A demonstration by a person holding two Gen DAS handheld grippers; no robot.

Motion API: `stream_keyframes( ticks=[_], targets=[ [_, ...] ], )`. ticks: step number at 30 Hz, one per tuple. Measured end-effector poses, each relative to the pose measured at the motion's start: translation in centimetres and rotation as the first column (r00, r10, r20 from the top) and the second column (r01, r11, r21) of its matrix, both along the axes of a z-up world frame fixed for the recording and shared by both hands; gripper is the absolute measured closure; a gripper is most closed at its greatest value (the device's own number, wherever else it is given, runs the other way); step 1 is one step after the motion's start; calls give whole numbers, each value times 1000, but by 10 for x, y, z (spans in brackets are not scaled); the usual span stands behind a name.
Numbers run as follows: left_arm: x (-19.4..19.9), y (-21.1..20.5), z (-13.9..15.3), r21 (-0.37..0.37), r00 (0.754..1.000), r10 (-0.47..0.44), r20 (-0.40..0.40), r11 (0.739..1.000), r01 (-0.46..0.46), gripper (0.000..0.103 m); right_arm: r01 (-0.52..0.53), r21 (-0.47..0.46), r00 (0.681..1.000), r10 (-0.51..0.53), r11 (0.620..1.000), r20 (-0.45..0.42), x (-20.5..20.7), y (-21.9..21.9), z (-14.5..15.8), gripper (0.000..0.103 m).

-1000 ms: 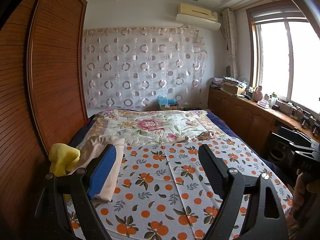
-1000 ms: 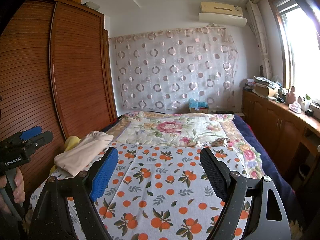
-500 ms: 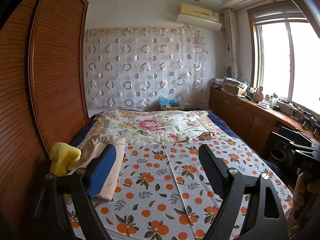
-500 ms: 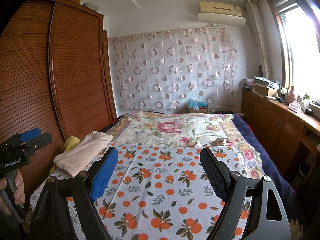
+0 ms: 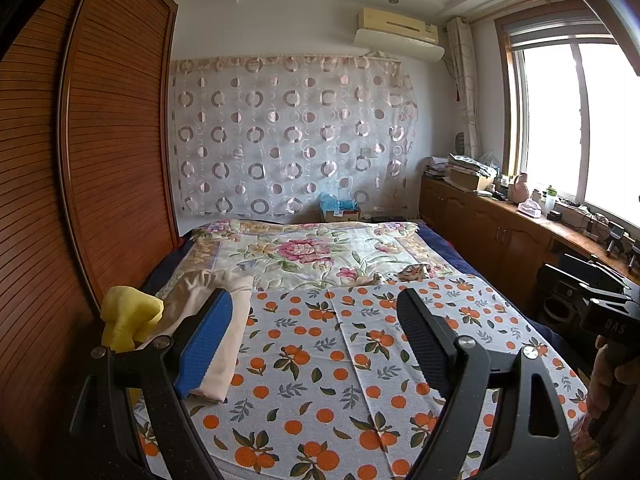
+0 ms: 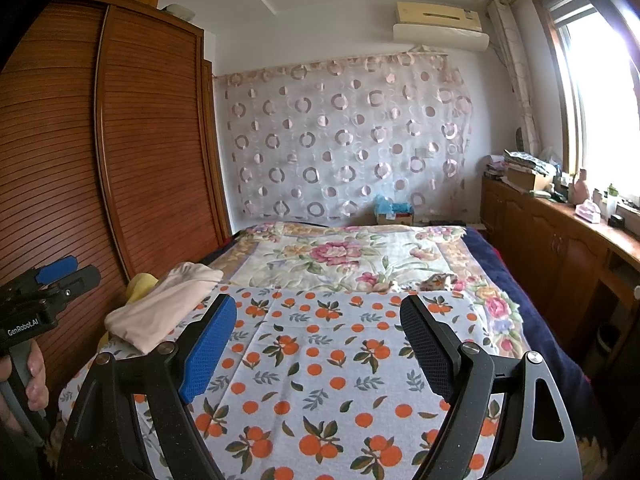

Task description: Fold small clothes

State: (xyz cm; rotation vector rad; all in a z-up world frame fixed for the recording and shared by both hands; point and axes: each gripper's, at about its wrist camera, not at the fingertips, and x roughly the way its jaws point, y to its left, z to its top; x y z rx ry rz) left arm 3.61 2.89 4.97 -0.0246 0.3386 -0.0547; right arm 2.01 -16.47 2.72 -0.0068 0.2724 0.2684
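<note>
- The beige garment [image 6: 164, 308] looks like thin, soft knit, light and floppy; I judge it will sag and slide out of shape when lifted, so a hem or corner held taut is the safer place to pinch; its crumpled upper edge near the floral quilt [image 5: 312, 252] offers loose cloth to catch.
- The yellow cloth [image 5: 130, 314] is bunched into a lump and seems equally soft; what kind of piece it is cannot be told; it probably needs shaking out flat before any fold.
- Both pieces lie at the left edge of the bed, on the orange-print sheet [image 6: 320, 364] beside the wooden wardrobe [image 5: 100, 160]; the beige one partly covers the yellow one in the right wrist view.
- The left gripper [image 5: 316, 336] stands wide open and holds nothing; in its own view its blue pad overlaps the beige garment, yet whether it touches the cloth cannot be told.
- The right gripper [image 6: 316, 340] is also spread wide and empty; only bare sheet shows between its pads, and the garments lie off to its left, near but apart.
- A small patterned scrap [image 6: 440, 280] sits farther up the bed, well apart from both.
</note>
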Motion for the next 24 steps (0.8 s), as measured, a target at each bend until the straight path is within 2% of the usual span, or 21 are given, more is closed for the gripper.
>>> stream_keyframes(
  ticks=[24],
  targets=[
    [0,0,-2,0,1000,0,1,1000,0,18,-2,2,1000,2,1000,0,0,-1,0,18]
  ],
)
